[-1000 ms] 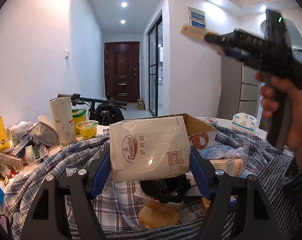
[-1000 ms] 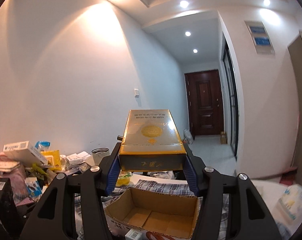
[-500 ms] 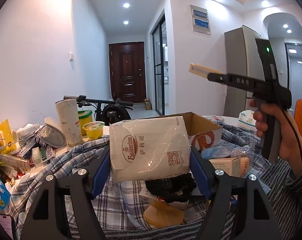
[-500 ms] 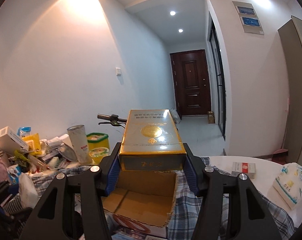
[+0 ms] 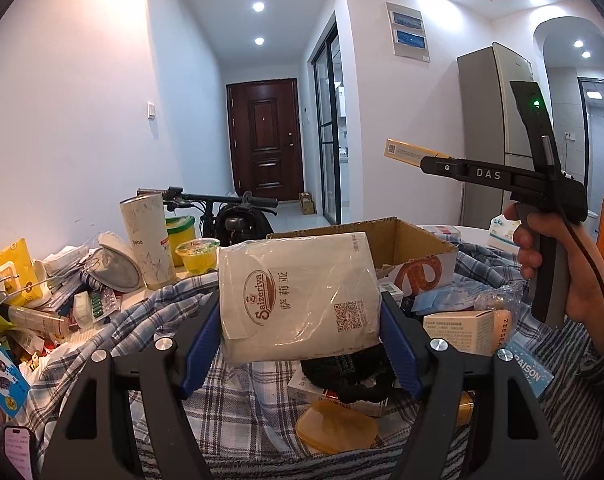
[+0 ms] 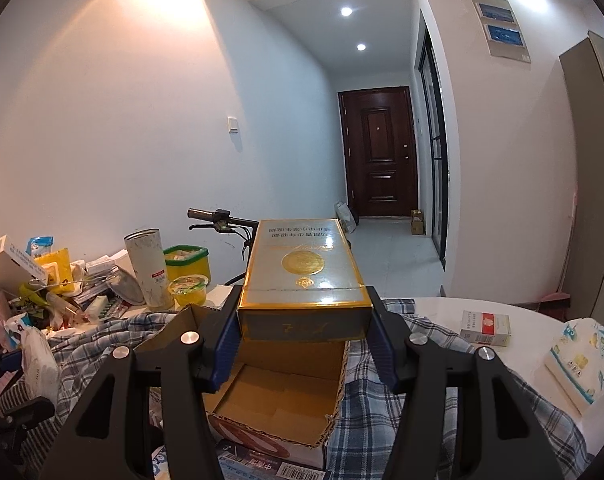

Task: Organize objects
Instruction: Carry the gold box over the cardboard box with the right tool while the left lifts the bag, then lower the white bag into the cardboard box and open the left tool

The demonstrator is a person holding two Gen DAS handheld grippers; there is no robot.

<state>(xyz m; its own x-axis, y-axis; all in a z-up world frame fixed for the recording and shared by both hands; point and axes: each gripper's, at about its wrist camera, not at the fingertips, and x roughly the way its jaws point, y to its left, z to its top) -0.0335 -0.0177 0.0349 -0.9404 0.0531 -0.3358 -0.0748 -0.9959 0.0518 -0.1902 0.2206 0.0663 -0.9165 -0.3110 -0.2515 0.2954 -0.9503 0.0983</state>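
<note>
Cardboard box (image 6: pixel 277 396) — open-topped, empty as far as its floor shows — sits on the plaid cloth (image 6: pixel 382 412) that covers the cluttered bench, and it reads as the collecting point for the loose things around it. Directly above its open mouth hangs the gold carton (image 6: pixel 304 276), clamped flat between the blue pads of the right gripper (image 6: pixel 304 330), jaws narrowed to the carton's width; holding it level over the opening looks like the set-up for lowering it in. Nearer than the box in the left wrist view, the left gripper (image 5: pixel 300 330) grips a plastic-wrapped white packet (image 5: pixel 297 300) by its two sides, jaws fairly wide and pressed against it, held above the cloth short of the box's near wall — probably waiting its turn, since one opening suits one item at a time. Left of the box stand a tall paper canister (image 6: pixel 149 268), a green-rimmed tub (image 6: pixel 186 264) and a small yellow cup (image 6: pixel 189 288), with a heap of packets beyond them. Right of the box, on bare white benchtop, lie a red-and-white pack (image 6: pixel 485 327) and a tissue pack (image 6: pixel 582 360), both still unsorted.
</note>
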